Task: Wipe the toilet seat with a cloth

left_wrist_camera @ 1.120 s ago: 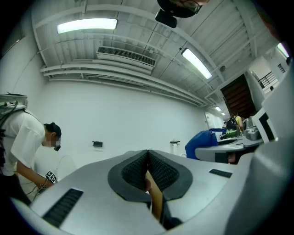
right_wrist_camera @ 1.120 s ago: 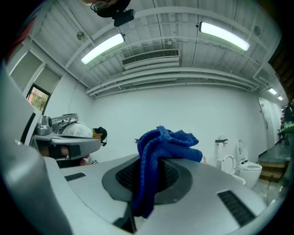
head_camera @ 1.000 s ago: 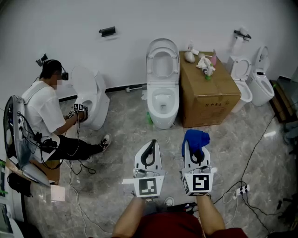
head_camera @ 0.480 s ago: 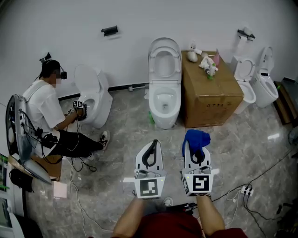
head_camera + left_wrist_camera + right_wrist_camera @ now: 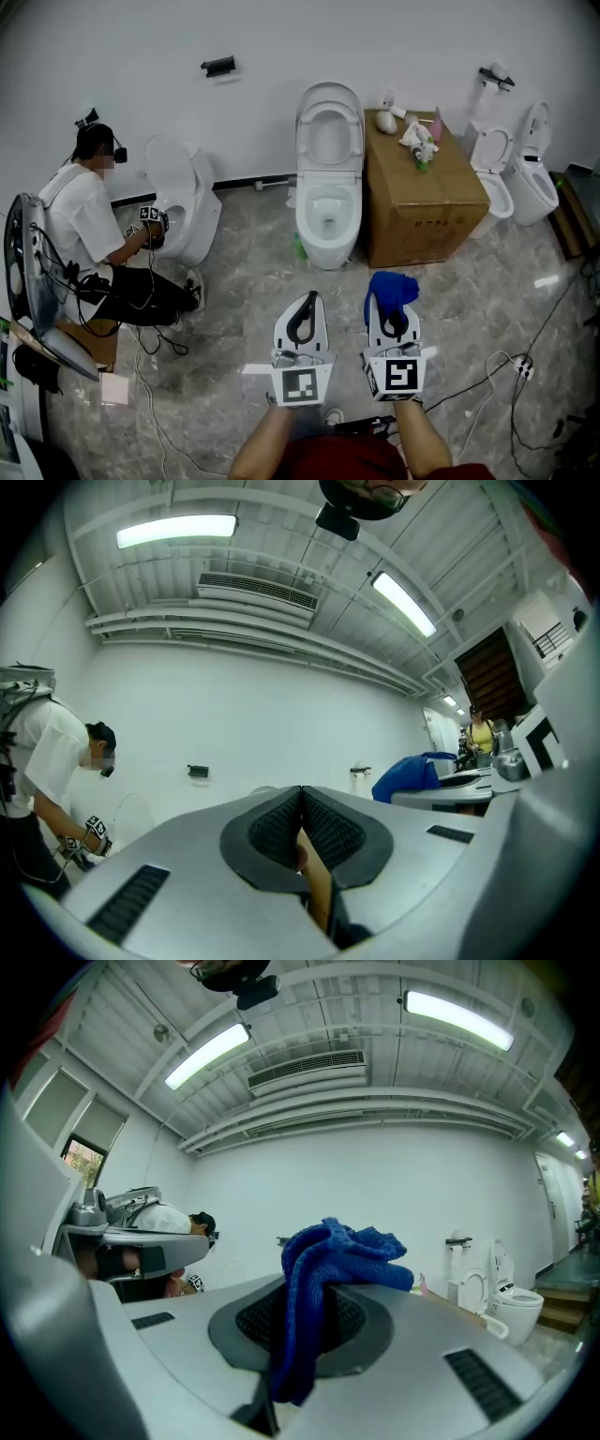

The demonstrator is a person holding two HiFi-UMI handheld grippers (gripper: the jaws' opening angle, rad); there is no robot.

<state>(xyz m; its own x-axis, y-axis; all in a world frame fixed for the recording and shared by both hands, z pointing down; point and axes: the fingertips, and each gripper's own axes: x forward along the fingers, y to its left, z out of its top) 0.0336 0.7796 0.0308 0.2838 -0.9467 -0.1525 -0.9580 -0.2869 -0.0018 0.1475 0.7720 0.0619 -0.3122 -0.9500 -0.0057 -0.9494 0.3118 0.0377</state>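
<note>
One blue cloth (image 5: 392, 286); cardboard box (image 5: 424, 202) print illegible.

Long ceiling lamps (image 5: 178, 529) are lighting the room brightly and evenly (shadows are falling soft), while wide lenses are bending and darkening the edges.

Floor (image 5: 253, 272), prob. marble, w/ toilet (image 5: 326, 214), box (image 5: 422, 208)
</note>
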